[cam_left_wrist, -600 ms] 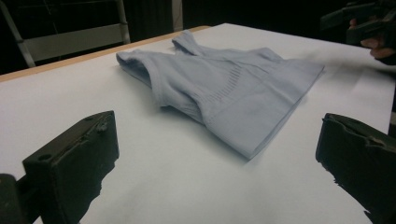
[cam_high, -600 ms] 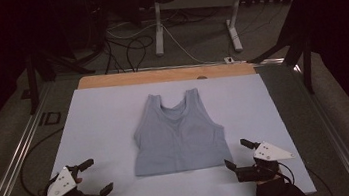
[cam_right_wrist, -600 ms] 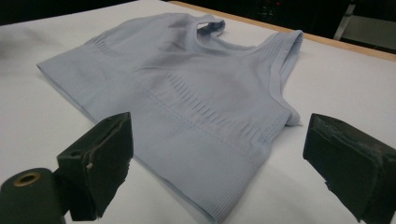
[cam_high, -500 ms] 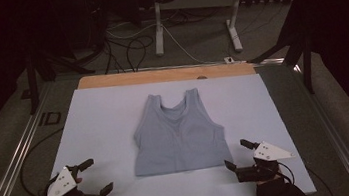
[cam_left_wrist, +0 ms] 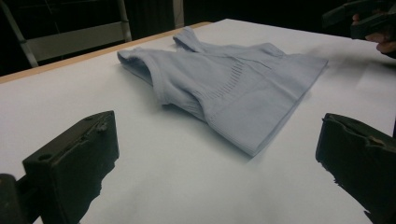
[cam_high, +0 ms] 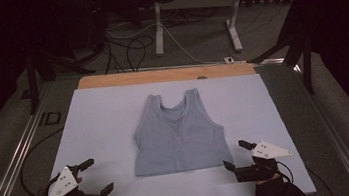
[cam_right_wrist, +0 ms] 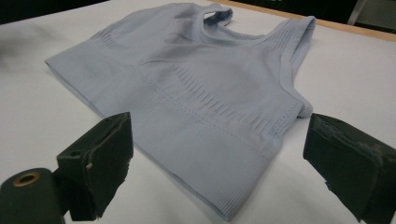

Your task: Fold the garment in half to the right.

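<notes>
High view is showing a pale blue top (cam_high: 178,135) lying flat on the white table (cam_high: 94,118), straps pointing away from the person, with the left gripper (cam_high: 93,177) waiting off its near left corner and the right gripper (cam_high: 235,155) sitting just off its near right corner. Both grippers are standing with jaws spread wide and gripping nothing. Left gripper view is putting the top (cam_left_wrist: 233,88) ahead and a little right of the jaws, its hem corner the nearest part, with bare table between. Right gripper view is placing the hem (cam_right_wrist: 196,172) right between the spread jaws, almost under them. This is looking like the approach before a first grasp, probably for folding. Next, each gripper is needing to slide onto its hem corner, low to the table, and pinch the fabric layers together without rucking the band.
</notes>
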`<state>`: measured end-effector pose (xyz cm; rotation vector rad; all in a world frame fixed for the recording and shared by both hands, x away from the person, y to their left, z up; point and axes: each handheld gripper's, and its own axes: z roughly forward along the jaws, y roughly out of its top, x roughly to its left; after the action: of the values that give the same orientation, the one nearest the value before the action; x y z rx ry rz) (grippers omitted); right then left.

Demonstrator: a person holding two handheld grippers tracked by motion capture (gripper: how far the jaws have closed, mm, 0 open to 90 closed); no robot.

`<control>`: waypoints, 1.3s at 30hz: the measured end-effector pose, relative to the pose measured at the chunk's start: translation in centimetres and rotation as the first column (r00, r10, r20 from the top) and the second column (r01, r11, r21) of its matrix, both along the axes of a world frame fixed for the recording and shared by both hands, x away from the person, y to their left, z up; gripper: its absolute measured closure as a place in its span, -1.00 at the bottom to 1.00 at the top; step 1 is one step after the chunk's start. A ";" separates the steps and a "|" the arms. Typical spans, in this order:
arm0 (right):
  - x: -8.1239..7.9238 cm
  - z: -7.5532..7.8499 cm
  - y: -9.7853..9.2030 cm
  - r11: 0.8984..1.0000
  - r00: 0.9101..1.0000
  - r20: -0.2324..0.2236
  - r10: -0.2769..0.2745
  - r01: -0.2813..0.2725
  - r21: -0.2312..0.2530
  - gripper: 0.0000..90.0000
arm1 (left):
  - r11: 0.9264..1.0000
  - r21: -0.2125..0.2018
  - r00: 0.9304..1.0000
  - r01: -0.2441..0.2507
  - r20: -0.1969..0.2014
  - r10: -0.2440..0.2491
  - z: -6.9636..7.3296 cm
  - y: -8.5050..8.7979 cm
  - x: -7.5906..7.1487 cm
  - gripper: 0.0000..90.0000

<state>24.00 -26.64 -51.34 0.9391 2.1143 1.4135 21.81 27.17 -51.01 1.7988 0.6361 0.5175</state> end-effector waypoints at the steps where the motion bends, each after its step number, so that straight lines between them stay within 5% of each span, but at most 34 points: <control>1: 0.0 0.1 0.0 1.000 1.000 0.001 -0.004 0.004 -0.003 -0.82 | 1.000 0.005 1.000 0.004 0.001 -0.004 0.0 -0.1 -0.1 -1.00; 16: -0.5 1.9 0.1 0.998 0.997 0.047 -0.062 0.062 0.002 -0.81 | 0.999 0.005 0.998 0.050 -0.026 -0.050 1.2 -1.0 -0.1 -1.00; 39: 1.2 8.6 2.6 1.000 0.994 0.106 0.019 -0.016 -0.022 -0.82 | 0.996 0.015 0.995 0.092 -0.034 -0.092 5.6 -1.9 1.2 -1.00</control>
<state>25.16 -24.07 -42.71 0.8205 2.0595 1.4151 23.04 25.31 -45.41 1.8463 0.5701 0.4326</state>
